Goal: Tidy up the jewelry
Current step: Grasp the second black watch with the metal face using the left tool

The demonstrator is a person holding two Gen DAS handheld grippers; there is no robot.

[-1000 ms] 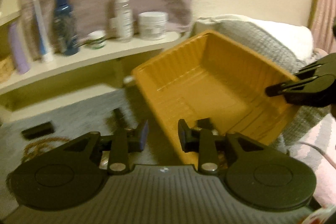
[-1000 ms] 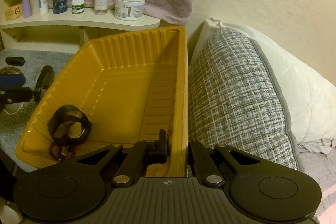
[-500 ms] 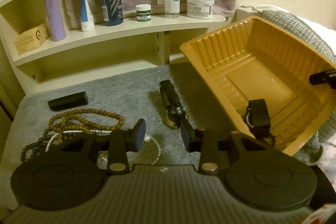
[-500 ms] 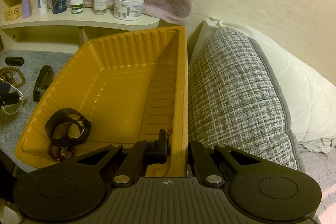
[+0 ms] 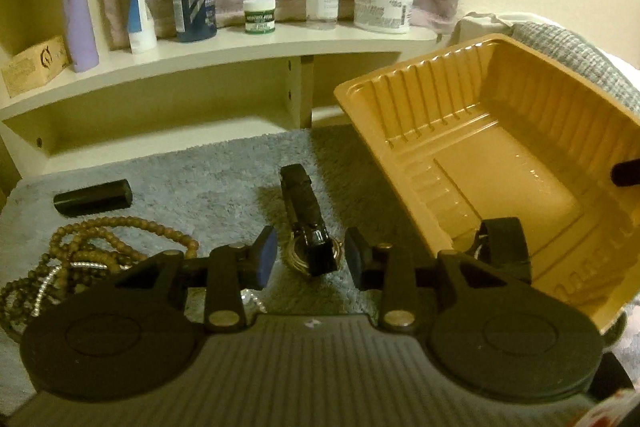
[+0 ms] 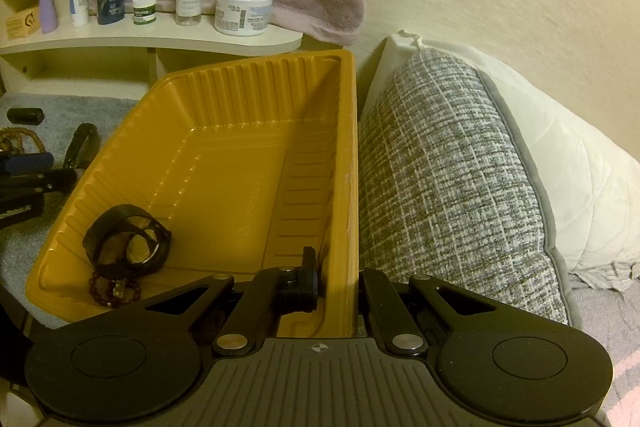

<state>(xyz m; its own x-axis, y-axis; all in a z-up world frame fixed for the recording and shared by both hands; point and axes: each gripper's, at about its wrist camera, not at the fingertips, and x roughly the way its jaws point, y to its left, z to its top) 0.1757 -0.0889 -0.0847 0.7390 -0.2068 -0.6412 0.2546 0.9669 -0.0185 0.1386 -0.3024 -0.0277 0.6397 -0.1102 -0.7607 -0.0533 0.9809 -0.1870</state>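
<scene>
Right gripper point(image 6: 338, 287) clamps the tray point(image 6: 348, 155) wall; beside the tray, spread left gripper point(image 5: 310, 255) straddles the watch point(image 5: 306, 223), next closing on it

Grey fuzzy mat point(image 5: 224, 171) underneath it all, and plenty lying on it: a black watch point(image 5: 306, 223) stretched out in the middle with a thin gold ring at its near end, a short black cylinder point(image 5: 93, 197) off to the left, brown bead strands point(image 5: 100, 243) heaped nearer, tangled with a silvery chain. On the right, the tilted yellow tray point(image 5: 404, 163) rests an edge on the mat.
</scene>
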